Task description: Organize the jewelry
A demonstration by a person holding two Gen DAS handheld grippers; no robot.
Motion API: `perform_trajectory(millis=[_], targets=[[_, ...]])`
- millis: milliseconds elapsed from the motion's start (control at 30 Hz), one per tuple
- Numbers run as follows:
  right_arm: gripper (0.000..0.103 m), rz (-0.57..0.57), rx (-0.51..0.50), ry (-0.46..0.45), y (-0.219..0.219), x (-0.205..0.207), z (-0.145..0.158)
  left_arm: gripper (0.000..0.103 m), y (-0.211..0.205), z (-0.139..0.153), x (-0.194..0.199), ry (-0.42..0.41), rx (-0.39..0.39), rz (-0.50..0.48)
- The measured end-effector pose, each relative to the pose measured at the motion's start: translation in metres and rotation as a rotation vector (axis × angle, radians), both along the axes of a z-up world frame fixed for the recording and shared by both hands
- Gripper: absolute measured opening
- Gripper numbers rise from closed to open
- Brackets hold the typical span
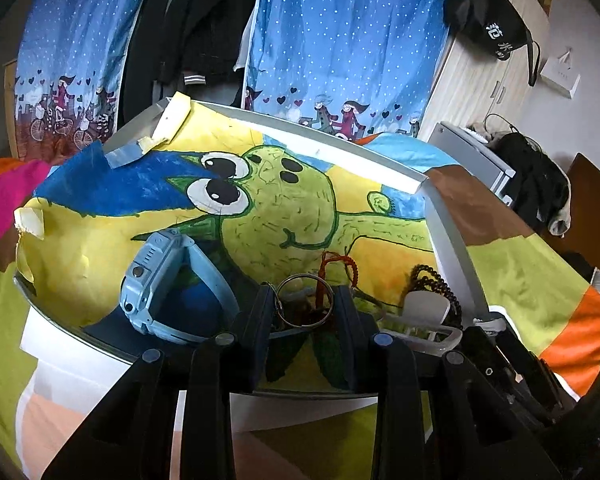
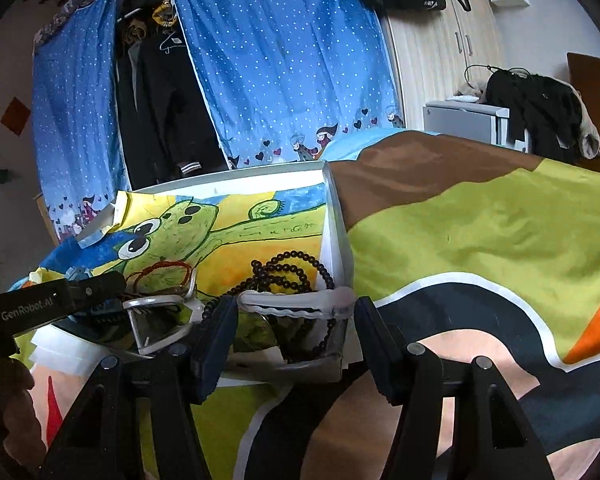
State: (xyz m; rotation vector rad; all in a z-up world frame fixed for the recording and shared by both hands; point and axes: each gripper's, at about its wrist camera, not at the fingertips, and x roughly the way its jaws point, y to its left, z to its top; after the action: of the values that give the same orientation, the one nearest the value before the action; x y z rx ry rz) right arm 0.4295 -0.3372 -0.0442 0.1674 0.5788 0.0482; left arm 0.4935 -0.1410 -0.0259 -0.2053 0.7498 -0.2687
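Blue curtains behind, we hover both grippers, left gripper (image 1: 302, 316) narrow around a light, slippery key ring (image 1: 304, 300), right gripper (image 2: 296, 320) wide over limp, near dark beads (image 2: 288, 272).

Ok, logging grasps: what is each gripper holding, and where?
Left gripper brackets the key ring's sides; right gripper brackets the clear box's white rim. Actual contact cannot be told.

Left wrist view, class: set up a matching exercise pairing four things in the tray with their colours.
Things:
1. watch
2. bead string
3. cord bracelet
4. key ring

Colours:
A. silver metal
B. light blue
C. dark brown-black
D. red-orange

Pairs: 1-B, 2-C, 3-D, 4-A
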Motion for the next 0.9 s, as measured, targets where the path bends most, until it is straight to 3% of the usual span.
perform_trajectory(millis=[33, 133, 200, 433, 500, 600, 900], targets=[[0.058, 0.0, 0.004, 0.004, -0.001, 0.001, -0.001, 0.028, 0.001, 0.0, 0.0, 0.005, -0.001, 0.002], [0.066, 0.0, 0.018, 0.011, -0.004, 0.001, -0.001, 0.045, 0.005, 0.004, -0.002, -0.003, -0.026, 0.006], [0.069, -0.001, 0.021, 0.0, -0.006, -0.001, 0.002, 0.061, 0.008, 0.01, -0.007, -0.017, -0.03, 0.022], [0.085, -0.017, 0.024, -0.071, -0.011, -0.017, 0.026, 0.072, 0.017, 0.042, -0.032, -0.091, -0.023, 0.078], [0.096, -0.016, 0.036, -0.112, -0.012, -0.027, 0.037, 0.091, 0.02, 0.055, -0.046, -0.147, -0.02, 0.09], [0.1, -0.005, 0.036, -0.166, -0.01, -0.041, 0.053, 0.094, 0.025, 0.072, -0.069, -0.219, -0.012, 0.101], [0.103, 0.035, 0.019, -0.292, 0.012, -0.105, 0.094, 0.096, 0.051, 0.108, -0.148, -0.309, 0.019, 0.16]])
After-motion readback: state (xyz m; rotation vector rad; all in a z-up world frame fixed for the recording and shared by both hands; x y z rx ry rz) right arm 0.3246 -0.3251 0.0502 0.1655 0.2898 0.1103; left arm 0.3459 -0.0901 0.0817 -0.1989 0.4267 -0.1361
